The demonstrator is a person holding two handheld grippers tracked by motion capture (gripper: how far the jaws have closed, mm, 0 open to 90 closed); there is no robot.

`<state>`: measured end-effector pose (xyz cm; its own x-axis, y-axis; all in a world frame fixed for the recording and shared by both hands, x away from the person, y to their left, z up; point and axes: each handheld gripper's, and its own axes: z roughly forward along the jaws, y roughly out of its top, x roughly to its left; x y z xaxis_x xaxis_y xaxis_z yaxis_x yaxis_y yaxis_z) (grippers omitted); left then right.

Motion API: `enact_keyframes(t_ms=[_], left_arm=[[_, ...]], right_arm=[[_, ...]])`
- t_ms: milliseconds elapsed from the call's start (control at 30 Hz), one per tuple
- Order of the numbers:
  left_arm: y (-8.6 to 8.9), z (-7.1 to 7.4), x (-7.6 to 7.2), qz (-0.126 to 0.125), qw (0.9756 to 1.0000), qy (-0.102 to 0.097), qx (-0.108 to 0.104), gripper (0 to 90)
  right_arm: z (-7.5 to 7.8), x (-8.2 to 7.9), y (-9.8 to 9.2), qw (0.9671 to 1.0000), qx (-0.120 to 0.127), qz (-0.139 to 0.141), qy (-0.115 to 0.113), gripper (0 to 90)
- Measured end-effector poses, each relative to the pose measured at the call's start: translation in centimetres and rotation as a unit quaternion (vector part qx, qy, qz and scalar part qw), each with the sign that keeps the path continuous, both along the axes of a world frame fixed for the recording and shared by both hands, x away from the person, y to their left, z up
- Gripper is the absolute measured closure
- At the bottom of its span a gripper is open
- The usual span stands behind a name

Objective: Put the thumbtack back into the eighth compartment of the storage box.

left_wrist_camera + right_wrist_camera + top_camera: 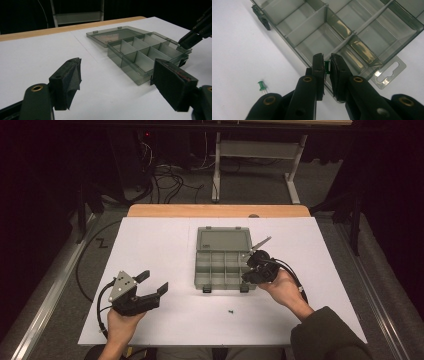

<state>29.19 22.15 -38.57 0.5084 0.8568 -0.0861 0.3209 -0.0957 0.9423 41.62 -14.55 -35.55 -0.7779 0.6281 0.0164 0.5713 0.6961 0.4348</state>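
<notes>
A clear grey compartment box (222, 265) lies open on the white table, lid folded back; it also appears as the box (147, 53) and the box (352, 27). My right gripper (326, 66) is shut on a green push pin (327, 67), held over the box's near right corner compartment; in the high view that right gripper (250, 270) sits at the box's right edge. A second green push pin (262, 86) lies on the table in front of the box, seen as a small dark pin (231, 311). My left gripper (152, 282) stands open, apart from the box, with nothing between its fingers (67, 80).
The white sheet (160, 245) covers a wooden table whose far edge (220, 210) shows. Cables and a white table frame (260, 155) lie on the floor beyond. The box's hang tab (388, 72) sticks out at its corner.
</notes>
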Motion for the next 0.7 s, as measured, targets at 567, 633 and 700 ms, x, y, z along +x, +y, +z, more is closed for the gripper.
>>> enact_keyframes(t_ms=[567,633,700], left_arm=[[0.0,0.0,0.0,-0.001,1.0000,0.000,0.002,23.8],[0.0,0.0,0.0,-0.001,1.0000,0.000,0.001,23.8],[0.0,0.0,0.0,0.000,1.0000,0.000,0.002,23.8]], right_arm=[[-1.1,1.2,-0.3,0.9996,-0.020,-0.016,0.013,84.1],[-1.2,1.3,-0.2,0.9994,-0.023,-0.020,0.018,84.0],[-1.4,1.4,-0.1,0.9992,-0.027,-0.019,0.022,84.0]])
